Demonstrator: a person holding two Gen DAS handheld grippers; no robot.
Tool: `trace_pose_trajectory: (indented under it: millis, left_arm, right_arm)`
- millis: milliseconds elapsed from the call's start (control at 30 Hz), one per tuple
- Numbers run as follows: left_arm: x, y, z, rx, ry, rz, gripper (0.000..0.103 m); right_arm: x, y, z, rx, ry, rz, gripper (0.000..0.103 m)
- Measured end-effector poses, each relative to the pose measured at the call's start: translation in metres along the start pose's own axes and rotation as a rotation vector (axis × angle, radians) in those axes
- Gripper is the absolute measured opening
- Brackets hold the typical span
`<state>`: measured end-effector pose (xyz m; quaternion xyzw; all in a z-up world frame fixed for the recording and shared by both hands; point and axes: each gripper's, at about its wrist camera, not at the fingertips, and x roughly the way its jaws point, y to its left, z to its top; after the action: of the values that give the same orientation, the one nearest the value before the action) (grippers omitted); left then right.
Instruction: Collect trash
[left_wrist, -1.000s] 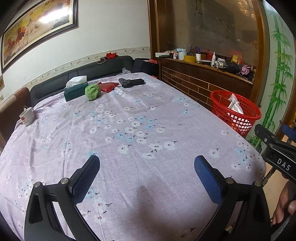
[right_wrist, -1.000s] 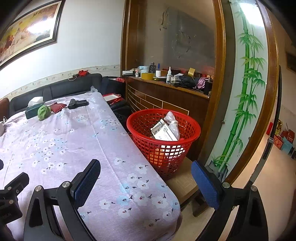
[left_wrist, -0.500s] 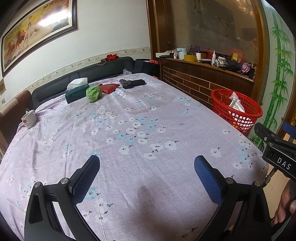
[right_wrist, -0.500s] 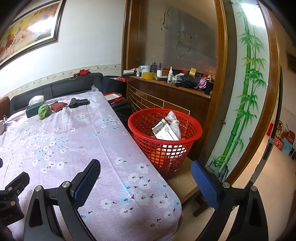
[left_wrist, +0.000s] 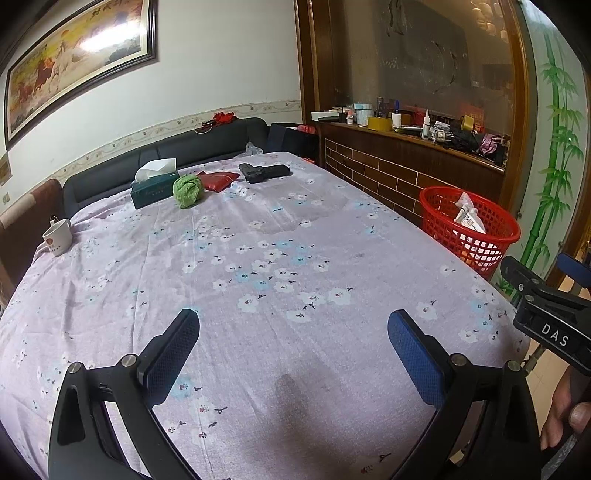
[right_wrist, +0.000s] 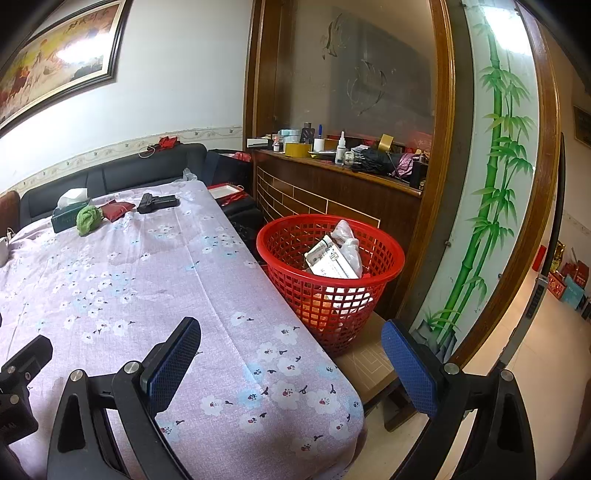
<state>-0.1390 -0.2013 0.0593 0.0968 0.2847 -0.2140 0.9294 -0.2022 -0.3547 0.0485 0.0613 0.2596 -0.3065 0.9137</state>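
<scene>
- Left claw (left_wrist: 293, 338) is spread wide over the near end of the bench (left_wrist: 258, 295), nothing between its blue pads (left_wrist: 413, 350).
- Right claw (right_wrist: 291, 345) gapes just as wide with nothing in it, above the bench's right edge (right_wrist: 258, 369), the basket (right_wrist: 330, 280) ahead of it.
- The red basket stands just beside the bench on a low wooden stand (right_wrist: 369, 363), before the brick-patterned counter (right_wrist: 332, 199). Trash (right_wrist: 334, 254), white wrappers and a printed packet, sits inside it.
- At the far end of the bench lie a tissue box (left_wrist: 155, 184), a green cloth (left_wrist: 188, 190) touching it, a red pouch (left_wrist: 218, 181) and a black object (left_wrist: 264, 172).
- A white cup (left_wrist: 57, 236) stands at the far left edge.
- A hand (left_wrist: 565, 417) shows at the lower right in the left view.
</scene>
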Motion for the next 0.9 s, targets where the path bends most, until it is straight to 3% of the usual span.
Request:
trace_pose_trajectory:
  millis: [900]
  left_arm:
    - [-0.0016,0.0011,0.0009,-0.004,0.0,0.003,0.101]
  right_arm:
    - [0.0012,0.0041,-0.0011,-0.01,0.005,0.001,0.1]
